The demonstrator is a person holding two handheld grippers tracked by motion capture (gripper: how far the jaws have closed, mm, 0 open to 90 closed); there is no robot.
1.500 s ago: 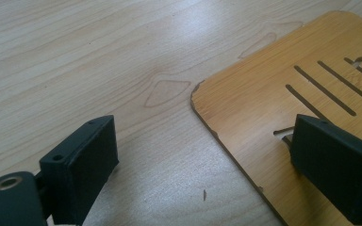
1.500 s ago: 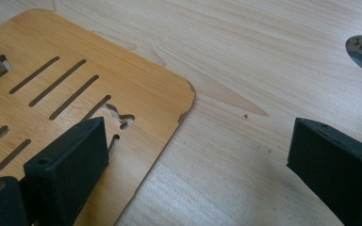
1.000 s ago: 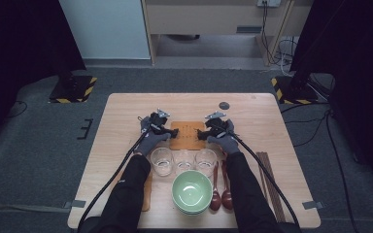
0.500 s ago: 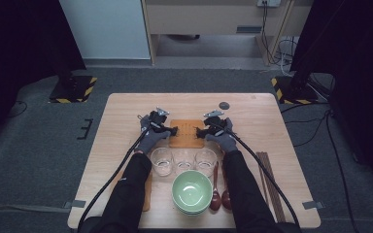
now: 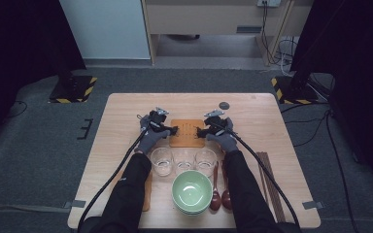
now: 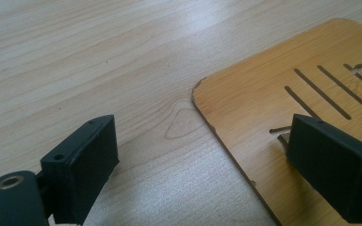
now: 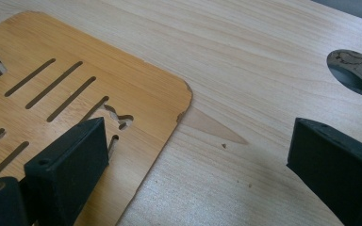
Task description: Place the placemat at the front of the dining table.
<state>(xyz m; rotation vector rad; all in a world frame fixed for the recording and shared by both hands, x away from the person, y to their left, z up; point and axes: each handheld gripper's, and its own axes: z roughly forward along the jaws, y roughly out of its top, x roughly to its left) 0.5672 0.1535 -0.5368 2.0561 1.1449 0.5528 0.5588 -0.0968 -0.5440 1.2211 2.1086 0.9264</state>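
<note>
Left gripper (image 5: 174, 129): jaws wide apart, nothing held; in the left gripper view one jaw hangs over bare table, the other over the left margin of the bamboo mat (image 6: 283, 89).
Right gripper (image 5: 200, 132): likewise wide apart and empty; in the right gripper view one jaw sits over the mat's slotted face (image 7: 75, 80), the other over bare wood.
Mat position: lies flat at mid-table (image 5: 187, 132), between the two grippers, each straddling one side edge.
Step in hand (judged): taking the mat by both edges at once.
Technique: the mat is thin and flush with the table (image 5: 126, 121), so each outer jaw likely has to slide under the edge; lower both sides evenly and close together, else the mat may pivot or skid.
Caution: a chipped notch shows near the mat corner (image 7: 183, 115); grip away from it.
Near side: three empty glasses (image 5: 183, 160) stand in a row just behind the hands; a stack of green bowls (image 5: 192, 192) sits nearer the person.
Other items: two dark spoons (image 5: 220, 196) right of the bowls; chopsticks (image 5: 269, 182) by the right table edge; a second mat (image 5: 147, 191) partly under the left sleeve.
Obstruction: drawing the mat toward the person risks knocking the glasses; a round cable hole (image 7: 353, 70) lies beyond the right gripper, well clear.
</note>
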